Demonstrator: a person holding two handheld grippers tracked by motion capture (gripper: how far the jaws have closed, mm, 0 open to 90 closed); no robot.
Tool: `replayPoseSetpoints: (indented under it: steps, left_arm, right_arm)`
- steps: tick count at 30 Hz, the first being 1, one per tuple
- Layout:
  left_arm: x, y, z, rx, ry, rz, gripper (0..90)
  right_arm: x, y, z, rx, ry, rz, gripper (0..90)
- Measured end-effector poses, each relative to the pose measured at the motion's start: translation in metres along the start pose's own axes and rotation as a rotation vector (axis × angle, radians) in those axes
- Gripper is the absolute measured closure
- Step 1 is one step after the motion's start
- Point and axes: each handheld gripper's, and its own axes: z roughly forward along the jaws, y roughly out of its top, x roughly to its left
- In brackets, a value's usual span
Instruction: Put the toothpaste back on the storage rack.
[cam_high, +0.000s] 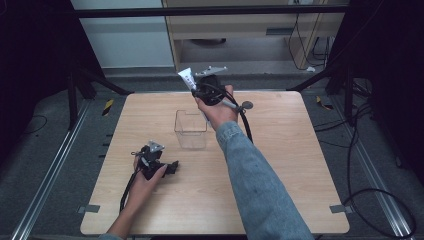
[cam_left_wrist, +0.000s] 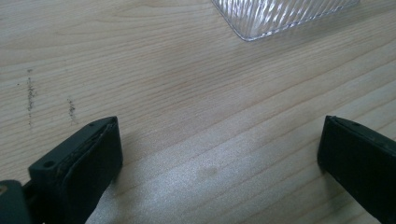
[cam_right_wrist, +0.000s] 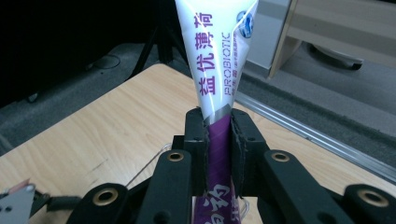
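Table (cam_high: 280, 200): pale wood, square, on a frame over grey floor; faint dark scuffs on the grain in the left gripper view.
Box (cam_high: 190, 130): clear plastic, open top, upright, a little toward the far edge from the table's middle; ribbed corner (cam_left_wrist: 280, 16) at the top of the left gripper view.
Right gripper (cam_high: 202, 86): raised over the far edge, near its middle, beyond the box; held in the right hand (cam_high: 219, 109); denim sleeve (cam_high: 260, 185) reaching in from the near edge.
Right gripper state (cam_right_wrist: 218, 140): jaws pressed in on the tube from both sides, clamped at its purple part.
Tube (cam_right_wrist: 215, 56): white and purple, printed "PROBIOTIC" with Chinese characters; flat crimped end pointing up and away past the jaws; white end (cam_high: 187, 77) showing beyond the far edge in the high view; clear of the table and outside the box.
Left gripper (cam_high: 170, 167): low over the table toward the near-left corner, short of the box; held in the left hand (cam_high: 145, 182).
Left gripper state (cam_left_wrist: 219, 154): jaws wide apart, bare wood between them, nothing gripped.
Cables: black, one trailing from each gripper toward the near edge.
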Motion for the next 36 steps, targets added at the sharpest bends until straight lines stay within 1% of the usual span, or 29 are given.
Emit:
replayPoseSetpoints:
  steps: [3, 6, 8, 9, 11, 12, 14, 18, 25, 36]
  left_arm:
    - [0.000, 0.000, 0.000, 0.001, 0.000, 0.001, 0.0]
    - [0.000, 0.000, 0.000, 0.001, -0.001, 0.001, 0.0]
    - [0.000, 0.000, 0.000, 0.001, -0.001, 0.001, 0.0]
    - [0.000, 0.000, 0.000, 0.001, -0.001, 0.001, 0.0]
    - [0.000, 0.000, 0.000, 0.001, -0.001, 0.001, 0.0]
    - [0.000, 0.000, 0.000, 0.001, -0.001, 0.001, 0.0]
    - [0.000, 0.000, 0.000, 0.001, -0.001, 0.001, 0.0]
    - [0.000, 0.000, 0.000, 0.001, -0.001, 0.001, 0.0]
    - [0.000, 0.000, 0.000, 0.001, 0.000, 0.001, 0.0]
    - [0.000, 0.000, 0.000, 0.001, 0.000, 0.001, 0.0]
  right_arm:
    - [-0.001, 0.002, 0.005, -0.008, -0.004, 0.006, 78.7]
    - [-0.001, 0.003, 0.013, -0.004, -0.005, 0.010, 78.7]
    - [-0.001, 0.004, 0.015, -0.003, -0.008, 0.006, 78.7]
    - [0.000, 0.004, 0.018, -0.009, -0.007, 0.011, 78.7]
    - [0.000, 0.005, 0.019, -0.011, -0.007, 0.010, 78.7]
    - [0.000, 0.005, 0.024, -0.016, -0.002, 0.015, 78.7]
    - [0.000, 0.005, 0.025, -0.015, -0.002, 0.014, 78.7]
    - [0.002, 0.003, 0.034, -0.029, 0.004, 0.021, 78.7]
    - [0.005, 0.002, 0.041, -0.044, 0.017, 0.034, 78.7]
    - [0.013, -0.003, 0.050, -0.063, 0.023, 0.027, 78.7]
